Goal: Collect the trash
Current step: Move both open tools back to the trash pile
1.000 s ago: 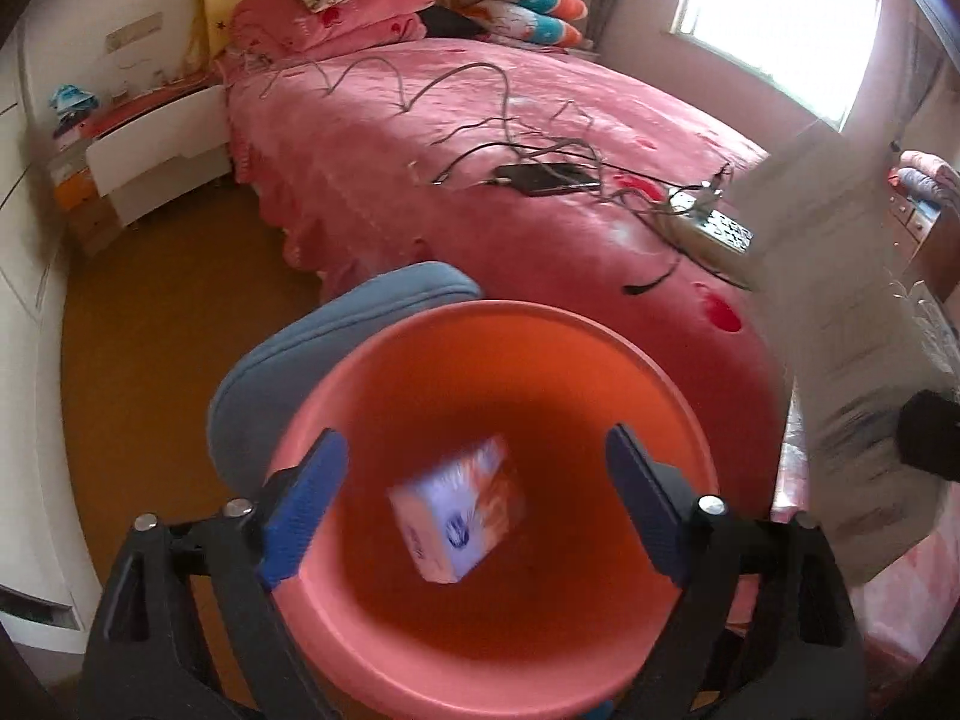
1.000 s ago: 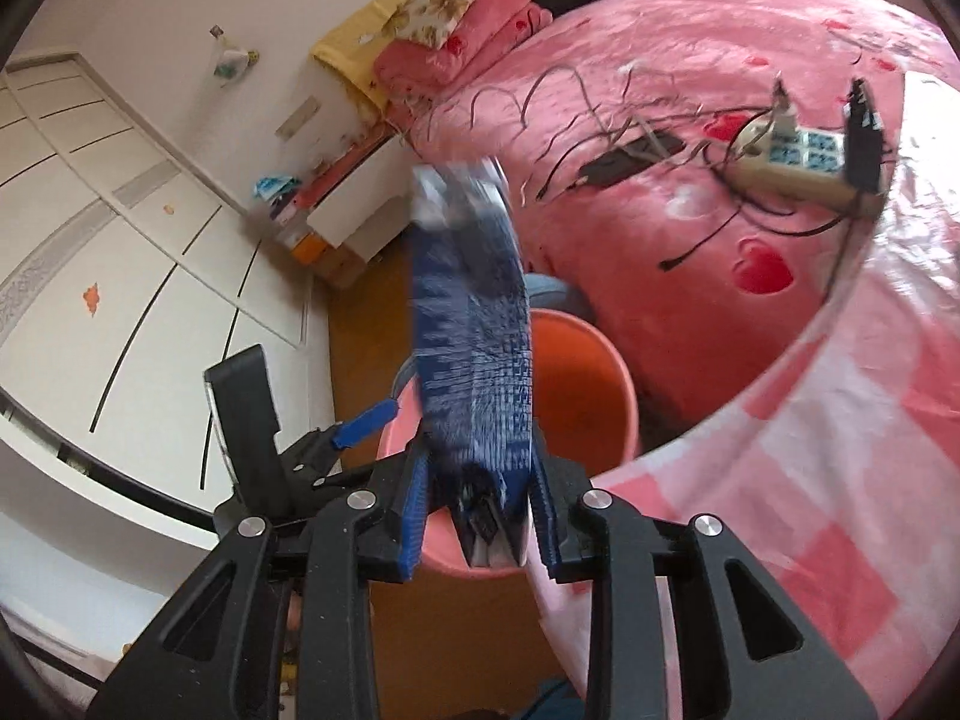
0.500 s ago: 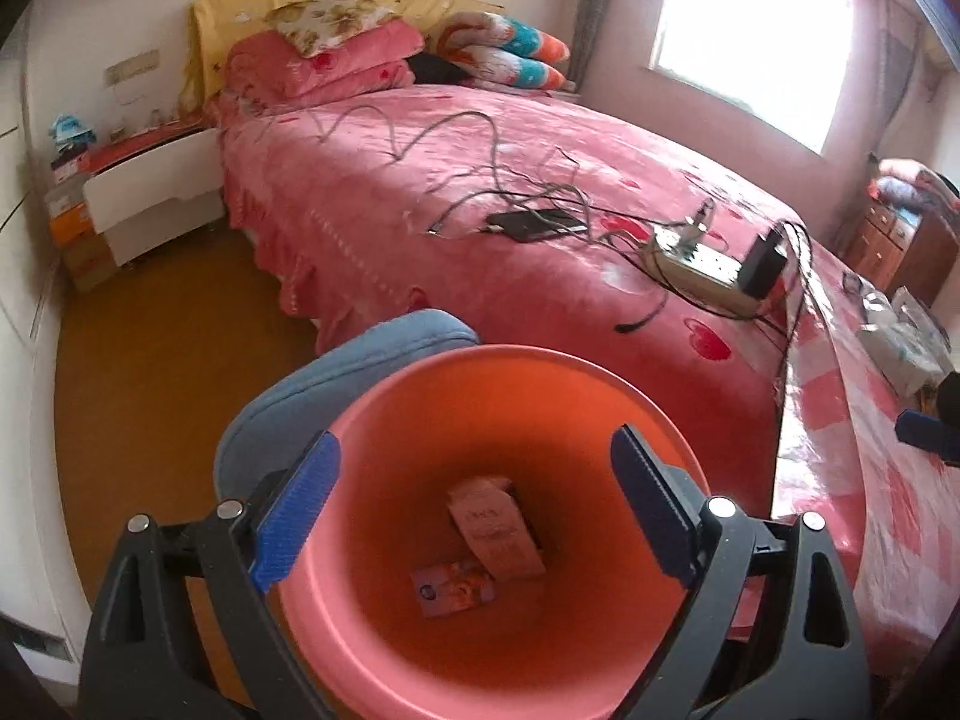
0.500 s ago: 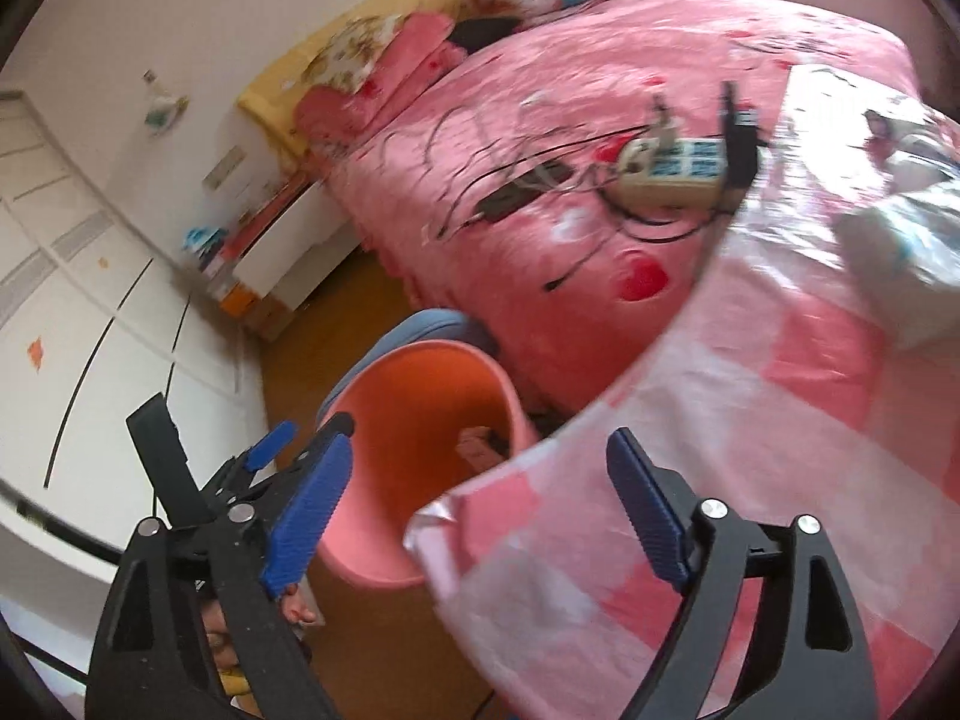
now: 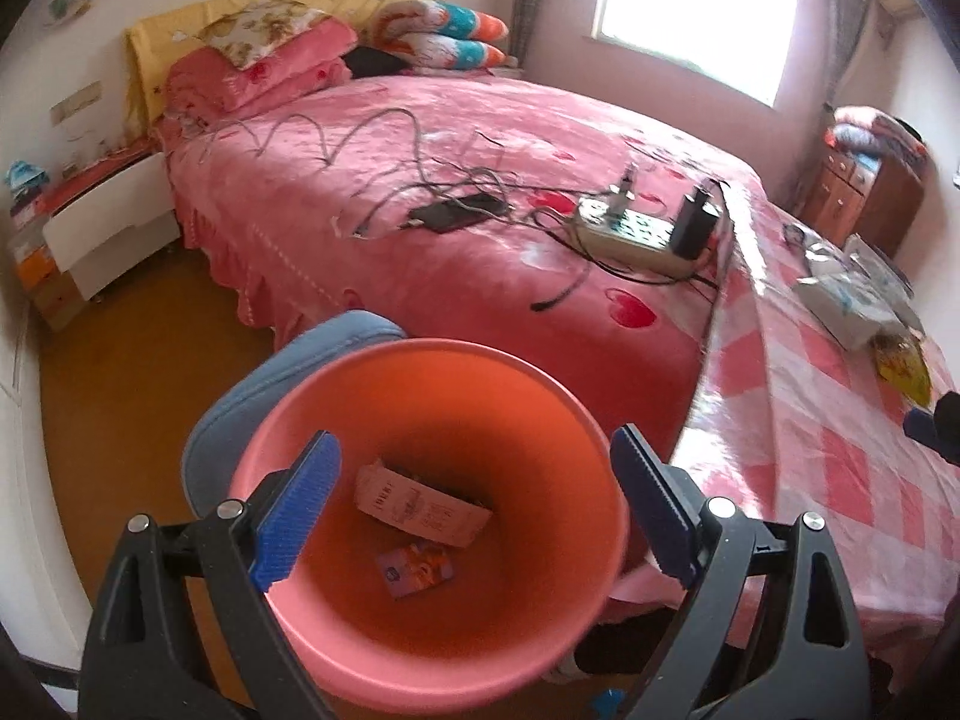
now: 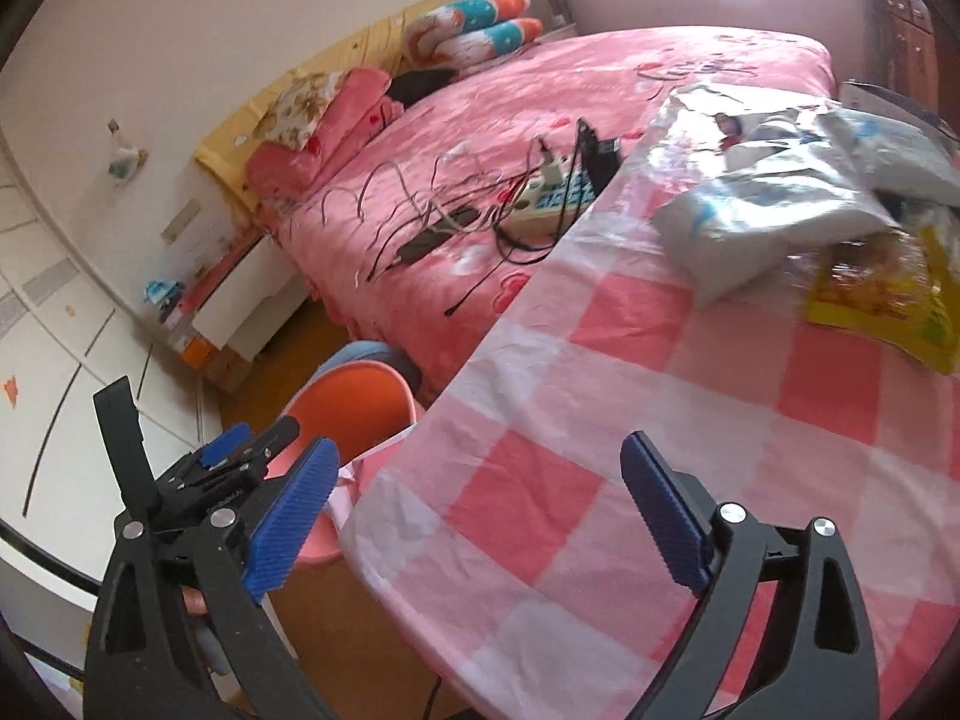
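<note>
Trash still sits at the upper right of the right wrist view: a crumpled white plastic bag [image 6: 774, 222] and a yellow snack wrapper [image 6: 888, 306] on the checked tablecloth [image 6: 600, 420], while two flattened cartons already lie in the orange bin [image 5: 300, 600]. Our right gripper [image 6: 474, 516] is opening with nothing between its jaws, and our left gripper [image 5: 474, 504] hangs wide and empty over the bin. We judge both pieces light, thin and slippery, so we'd pinch a raised fold or edge.

A home bedroom: pink-quilted bed [image 5: 456, 180], stacked pillows [image 5: 270, 54], white nightstand [image 5: 108, 228], curtained window [image 5: 696, 6].
</note>
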